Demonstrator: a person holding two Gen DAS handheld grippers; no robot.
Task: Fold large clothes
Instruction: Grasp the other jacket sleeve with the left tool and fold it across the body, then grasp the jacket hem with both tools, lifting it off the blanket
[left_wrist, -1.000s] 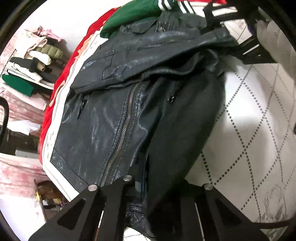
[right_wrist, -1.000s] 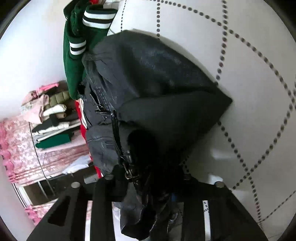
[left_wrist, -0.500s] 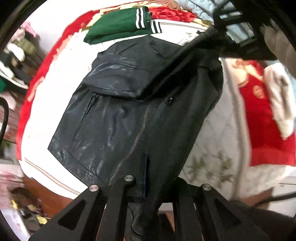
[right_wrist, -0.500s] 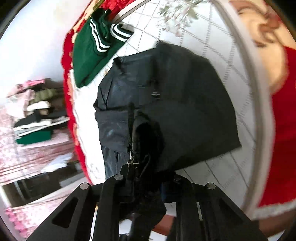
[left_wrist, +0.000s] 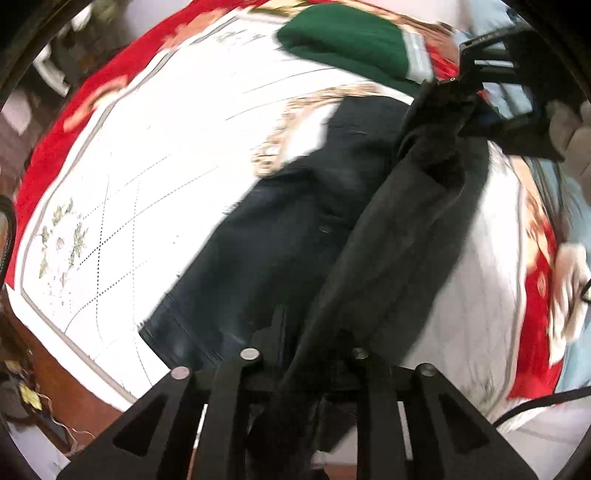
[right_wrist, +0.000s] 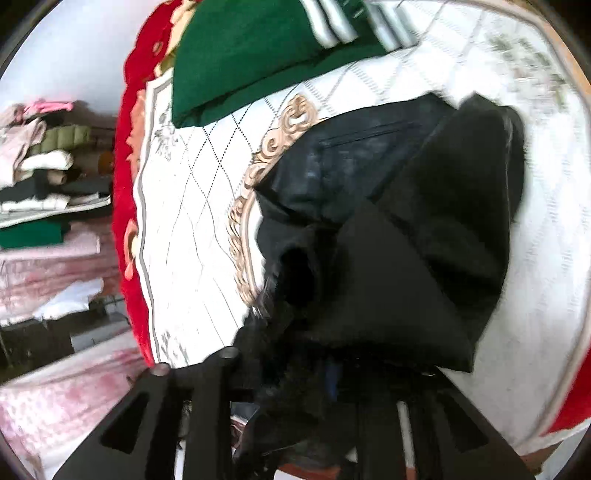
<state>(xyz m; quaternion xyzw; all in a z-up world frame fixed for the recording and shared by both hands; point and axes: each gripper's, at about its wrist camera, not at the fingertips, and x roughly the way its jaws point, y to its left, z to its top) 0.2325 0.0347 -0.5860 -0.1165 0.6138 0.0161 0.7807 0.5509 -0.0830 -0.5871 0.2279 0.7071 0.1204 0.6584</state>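
Left wrist | left hand-held gripper (left_wrist: 301, 356) clamps black jacket (left_wrist: 280, 236) | right hand-held gripper (right_wrist: 295, 363) clamps it too

A white quilted bedspread (right_wrist: 192, 236) with dotted diamond stitching, beige scrollwork and a red floral border (right_wrist: 123, 206) covers the bed. Beside it, a shelf of stacked folded clothes (right_wrist: 40, 173) in pink, olive, white and green stands against a pale wall (right_wrist: 74, 55). Pink patterned fabric (right_wrist: 55, 402) hangs below.

The bed (left_wrist: 155, 155) has a white quilted cover with a red border. On it lie the black jacket (left_wrist: 295, 236) at centre and a folded green garment (left_wrist: 343, 44) at the top of the frame.
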